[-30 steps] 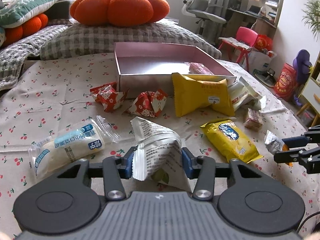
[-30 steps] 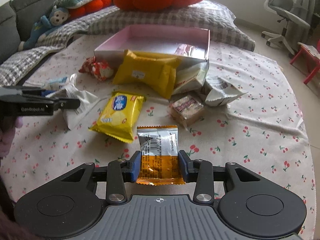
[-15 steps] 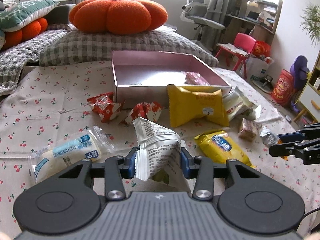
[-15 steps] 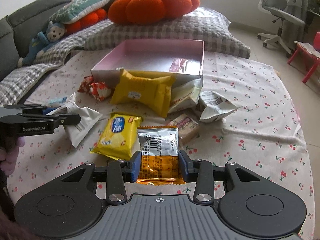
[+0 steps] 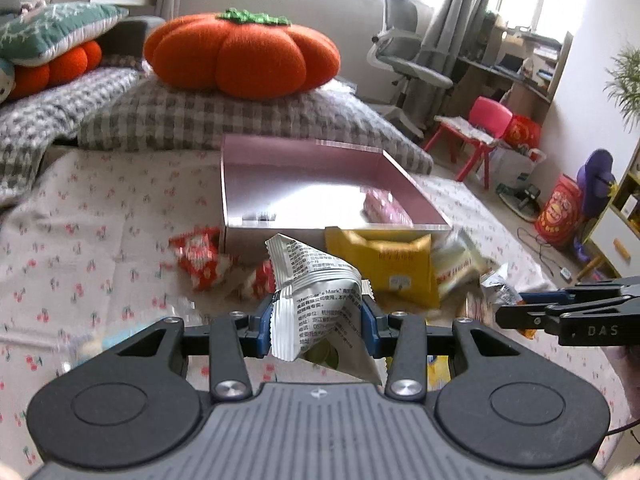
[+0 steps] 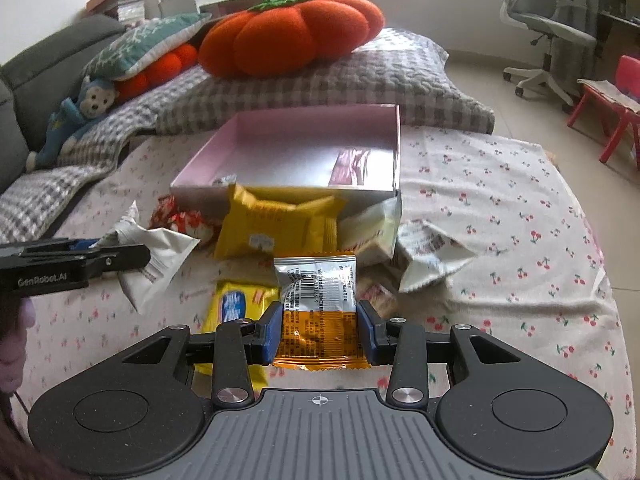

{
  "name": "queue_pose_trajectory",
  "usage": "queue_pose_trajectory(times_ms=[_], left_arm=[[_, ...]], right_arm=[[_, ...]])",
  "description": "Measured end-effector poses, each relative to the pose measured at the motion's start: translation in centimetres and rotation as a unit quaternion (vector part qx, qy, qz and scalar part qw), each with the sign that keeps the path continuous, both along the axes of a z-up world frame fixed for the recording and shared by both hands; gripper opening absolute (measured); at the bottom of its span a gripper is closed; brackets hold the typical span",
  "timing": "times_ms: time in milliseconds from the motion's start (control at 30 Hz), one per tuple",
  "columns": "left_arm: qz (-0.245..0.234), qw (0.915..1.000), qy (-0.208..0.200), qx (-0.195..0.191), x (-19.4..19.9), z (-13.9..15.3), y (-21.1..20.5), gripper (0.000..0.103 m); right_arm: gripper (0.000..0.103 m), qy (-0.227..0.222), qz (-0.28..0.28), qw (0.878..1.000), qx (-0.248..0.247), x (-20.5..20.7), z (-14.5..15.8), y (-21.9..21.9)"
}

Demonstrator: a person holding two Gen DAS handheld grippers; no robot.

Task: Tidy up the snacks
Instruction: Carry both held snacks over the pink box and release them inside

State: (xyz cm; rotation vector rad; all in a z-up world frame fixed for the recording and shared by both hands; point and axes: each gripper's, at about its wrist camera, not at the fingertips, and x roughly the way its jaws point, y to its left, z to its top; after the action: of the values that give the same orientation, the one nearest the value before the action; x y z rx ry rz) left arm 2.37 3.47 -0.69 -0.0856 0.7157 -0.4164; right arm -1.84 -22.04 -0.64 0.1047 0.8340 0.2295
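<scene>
Two claws each grip a snack above the cherry-print cloth (image 6: pixel 500 208), with the pink box (image 6: pixel 256 128) at twelve o'clock. Left claw (image 5: pixel 316 320) clamps a white packet (image 5: pixel 320 292); right claw (image 6: pixel 318 334) clamps an orange-and-silver packet (image 6: pixel 318 300). Loose snacks, somewhat blurred, crowd the box's near wall.

The box (image 6: pixel 320 184) sits in the middle of the frame on the cloth (image 6: pixel 500 200); a pumpkin cushion (image 6: pixel 292 28) lies behind it, at the top; a big snack bag (image 6: pixel 276 224) leans on its front wall; more snack packs lie below and beside that bag; a toy monkey (image 6: pixel 86 108) is at the left.
</scene>
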Motion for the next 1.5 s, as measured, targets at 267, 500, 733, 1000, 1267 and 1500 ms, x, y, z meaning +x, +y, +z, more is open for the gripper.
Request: queue_pose_trajectory(times_ms=[267,500,733,1000,1267,1500], left_arm=[[0.015,0.9995,-0.018,-0.022,2.4,1.4,-0.5,0.039],[0.030,0.9986,-0.017,-0.039,4.5,1.6,-1.3,0.039],[0.051,0.9969,-0.020,-0.056,6.7,1.5,-1.8,0.039],[0.078,0.9944,-0.001,-0.071,9.0,0.5,-2.5,0.039],[0.098,0.9924,0.026,-0.070,11.0,-1.3,-3.0,0.039],[0.103,0.9925,0.040,-0.053,11.8,-2.5,-3.3,0.039]], right_arm=[[0.038,-0.011,-0.025,0.999,0.022,3.0,0.8,-0.1],[0.038,-0.013,-0.037,0.998,0.038,5.6,1.1,0.0],[0.038,-0.022,-0.047,0.997,0.057,8.0,1.3,0.0],[0.038,-0.021,-0.069,0.994,0.083,10.4,0.6,-0.7],[0.038,-0.016,-0.067,0.992,0.107,12.2,0.0,-0.6],[0.038,-0.003,-0.062,0.990,0.125,13.6,-0.9,0.1]])
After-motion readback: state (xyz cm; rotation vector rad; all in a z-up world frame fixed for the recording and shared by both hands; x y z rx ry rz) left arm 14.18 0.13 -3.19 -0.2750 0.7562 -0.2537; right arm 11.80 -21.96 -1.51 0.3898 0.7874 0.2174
